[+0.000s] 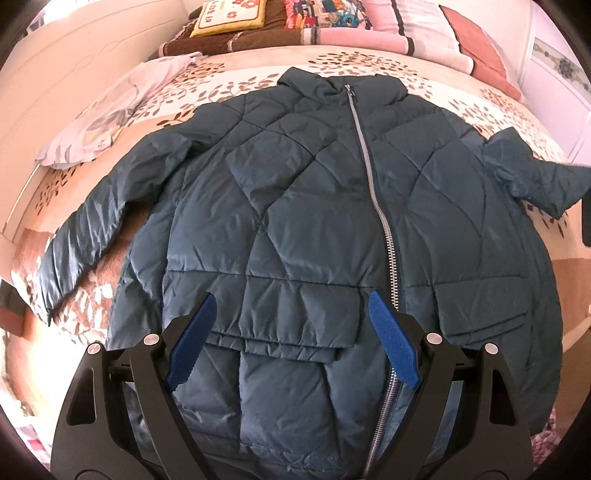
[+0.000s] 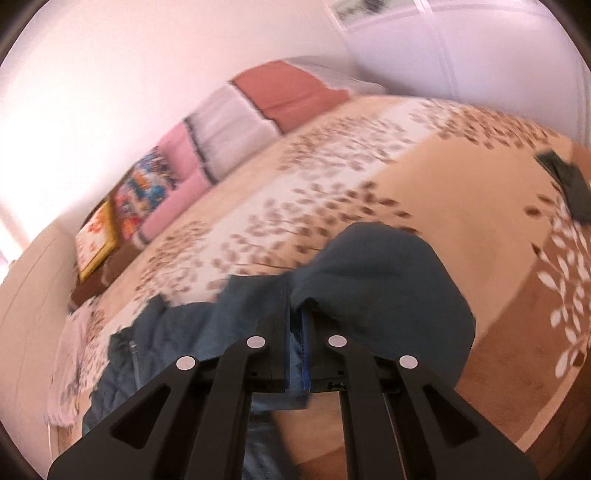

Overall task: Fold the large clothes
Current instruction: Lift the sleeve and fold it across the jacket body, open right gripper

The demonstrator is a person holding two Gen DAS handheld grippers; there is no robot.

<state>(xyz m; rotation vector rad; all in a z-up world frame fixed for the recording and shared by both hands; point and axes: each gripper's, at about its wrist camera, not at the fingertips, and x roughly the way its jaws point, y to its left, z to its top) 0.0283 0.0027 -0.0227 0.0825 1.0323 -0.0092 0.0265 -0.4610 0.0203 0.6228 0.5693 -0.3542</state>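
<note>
Jacket (image 1: 314,206), dark teal and quilted, lies spread front-up on the leaf-patterned bedspread (image 1: 491,107), its zipper (image 1: 373,184) closed and its collar toward the pillows (image 1: 388,26). My left gripper (image 1: 291,332) hangs over the jacket's lower front with its blue pads (image 1: 395,339) wide apart, gripping nothing. My right gripper (image 2: 295,332) is clamped on a jacket sleeve (image 2: 376,288), whose cuff bulges past the fingers.

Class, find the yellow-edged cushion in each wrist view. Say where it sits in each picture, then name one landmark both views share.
Left wrist view: the yellow-edged cushion lies at the top, left of centre, behind the jacket.
Right wrist view: the cushion is at the left edge, tilted and blurred.
Shared landmark: the pink pillow.
</note>
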